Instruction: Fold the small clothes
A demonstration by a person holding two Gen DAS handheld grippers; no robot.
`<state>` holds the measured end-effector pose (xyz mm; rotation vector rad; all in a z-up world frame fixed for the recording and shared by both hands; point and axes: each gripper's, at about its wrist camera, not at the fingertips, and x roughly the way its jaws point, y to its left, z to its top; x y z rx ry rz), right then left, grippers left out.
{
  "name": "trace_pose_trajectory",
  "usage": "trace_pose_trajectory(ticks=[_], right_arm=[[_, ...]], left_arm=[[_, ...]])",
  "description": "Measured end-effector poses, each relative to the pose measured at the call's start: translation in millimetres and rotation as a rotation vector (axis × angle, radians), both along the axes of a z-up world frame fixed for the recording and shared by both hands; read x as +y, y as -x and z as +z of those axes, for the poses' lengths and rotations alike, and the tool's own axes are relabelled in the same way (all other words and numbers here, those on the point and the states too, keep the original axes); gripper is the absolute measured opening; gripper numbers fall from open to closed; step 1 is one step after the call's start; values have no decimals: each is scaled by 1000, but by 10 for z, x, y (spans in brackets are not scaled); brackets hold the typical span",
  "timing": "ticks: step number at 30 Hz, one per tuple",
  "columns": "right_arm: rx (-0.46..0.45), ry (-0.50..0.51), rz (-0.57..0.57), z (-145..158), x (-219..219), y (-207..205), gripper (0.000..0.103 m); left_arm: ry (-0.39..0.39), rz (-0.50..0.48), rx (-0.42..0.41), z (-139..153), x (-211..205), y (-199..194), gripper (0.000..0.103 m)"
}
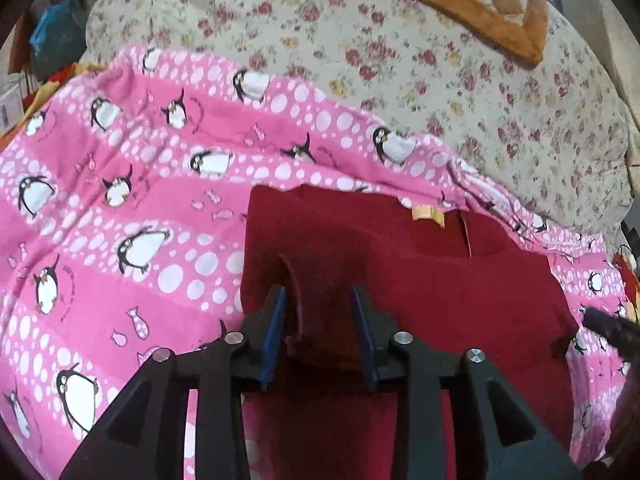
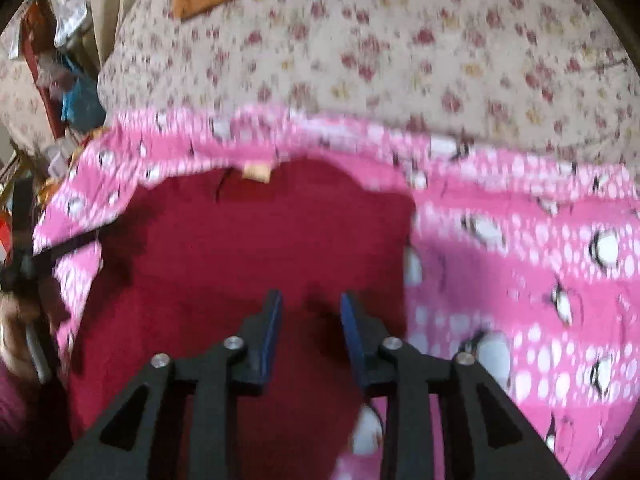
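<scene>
Dark red garment, fuzzy knit, yellow neck tag, spread flat near far edge of pink penguin sheet. Left gripper parted, raised fold between blue pads, unpinched. Right gripper parted over cloth, holding nothing.

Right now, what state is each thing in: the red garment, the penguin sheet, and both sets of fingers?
Red garment: lying spread on the pink sheet, one fold of its edge standing up.
Pink penguin sheet: spread out, wrinkled, under the garment.
Left gripper: fingers apart, raised fold between them, not pinched.
Right gripper: fingers apart over the garment, nothing between them.
</scene>
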<state>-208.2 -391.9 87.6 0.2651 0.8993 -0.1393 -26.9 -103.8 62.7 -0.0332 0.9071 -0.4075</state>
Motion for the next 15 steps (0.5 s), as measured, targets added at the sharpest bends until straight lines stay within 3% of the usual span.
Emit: trace_pose_trajectory(ticks=[2,5,6,8,11,15], right_arm=[[-4,-1,-18,-46,-23,-221,33],[83,51,-63,-377,-86,-577,31],[106,71,-79,-488,-127,-654,25],[91,48,-114,-598,-235,-704,23],[108,30,-143,-529,-240,-677,23],[91,42,-108,-328,-87,-476,35]], left_arm=[[-17,2,-19,-7,-14,1,26],[-68,6,-7,-116,-56,-55,27],[-81,11,6,-161,-65,-84,27],[-85,26,32,-251,-58,-138,28],[-94,35,29,-276,-67,-145,29],[-112,30,17,-279,-91,-118,29]])
